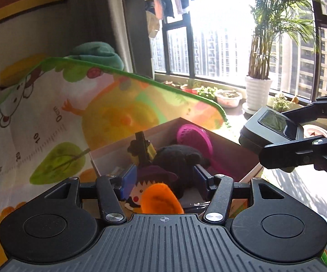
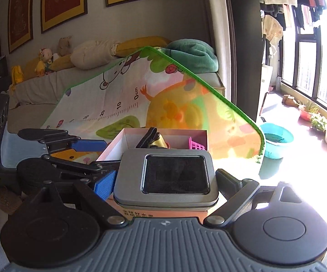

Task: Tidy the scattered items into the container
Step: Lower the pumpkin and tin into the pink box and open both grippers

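Landmark: open pink-walled cardboard box (image 2: 127,139) on the cartoon play mat (image 2: 118,104).

Right gripper (image 2: 165,181): jaws wide, clamped on a flat grey metal tin with a dark window lid (image 2: 165,176), held on the near side of the box, above its rim.

Left gripper (image 1: 162,179): blue pads (image 1: 127,181) part-open over the box, touching nothing; felt clown figure with orange piece (image 1: 156,195) lies between them.

Inside the box: black plush toy (image 1: 179,156), magenta plastic basket (image 1: 195,136), black-and-yellow clip (image 2: 151,139).
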The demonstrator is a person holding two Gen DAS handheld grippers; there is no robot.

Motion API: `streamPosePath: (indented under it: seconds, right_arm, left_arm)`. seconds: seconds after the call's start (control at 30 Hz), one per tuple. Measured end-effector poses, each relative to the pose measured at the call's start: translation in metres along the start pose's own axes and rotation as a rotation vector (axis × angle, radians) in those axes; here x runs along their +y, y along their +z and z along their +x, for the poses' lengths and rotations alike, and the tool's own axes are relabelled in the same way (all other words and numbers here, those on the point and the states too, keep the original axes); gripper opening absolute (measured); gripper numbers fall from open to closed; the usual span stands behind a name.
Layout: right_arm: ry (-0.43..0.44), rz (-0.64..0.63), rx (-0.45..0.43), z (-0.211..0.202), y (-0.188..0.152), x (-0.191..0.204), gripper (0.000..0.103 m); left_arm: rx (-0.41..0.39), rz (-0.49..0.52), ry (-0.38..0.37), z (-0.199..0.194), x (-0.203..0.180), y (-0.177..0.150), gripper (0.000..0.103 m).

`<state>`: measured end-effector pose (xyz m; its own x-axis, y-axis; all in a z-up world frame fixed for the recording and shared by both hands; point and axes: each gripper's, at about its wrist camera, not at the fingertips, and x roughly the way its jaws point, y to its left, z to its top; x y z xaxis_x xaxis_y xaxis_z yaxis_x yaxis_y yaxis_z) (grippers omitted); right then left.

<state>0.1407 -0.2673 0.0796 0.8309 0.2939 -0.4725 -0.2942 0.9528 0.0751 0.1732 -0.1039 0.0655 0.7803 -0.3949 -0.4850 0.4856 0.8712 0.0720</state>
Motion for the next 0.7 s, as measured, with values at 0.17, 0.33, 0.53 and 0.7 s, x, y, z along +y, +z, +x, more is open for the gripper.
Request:
streamPosePath:
  seconds: [0.17, 0.33, 0.53, 0.7]
  right_arm:
    - [0.012, 0.005, 0.082, 0.06, 0.014, -0.002, 0.093]
    - [0.017, -0.01, 0.103, 0.067, 0.006, -0.003, 0.096]
    - [-0.012, 0.082, 0.067, 0.05, 0.012, -0.029, 0.1]
    - [0.021, 0.233, 0.164, 0.078, 0.007, -0.043, 0.1]
  left_arm:
    - [0.007, -0.052, 0.003, -0.005, 0.017, -0.014, 0.093]
    - [0.032, -0.081, -0.008, -0.023, 0.024, -0.031, 0.096]
    - [0.071, -0.147, -0.066, -0.029, 0.02, -0.045, 0.098]
    - [0.075, -0.17, -0.121, -0.027, 0.011, -0.051, 0.099]
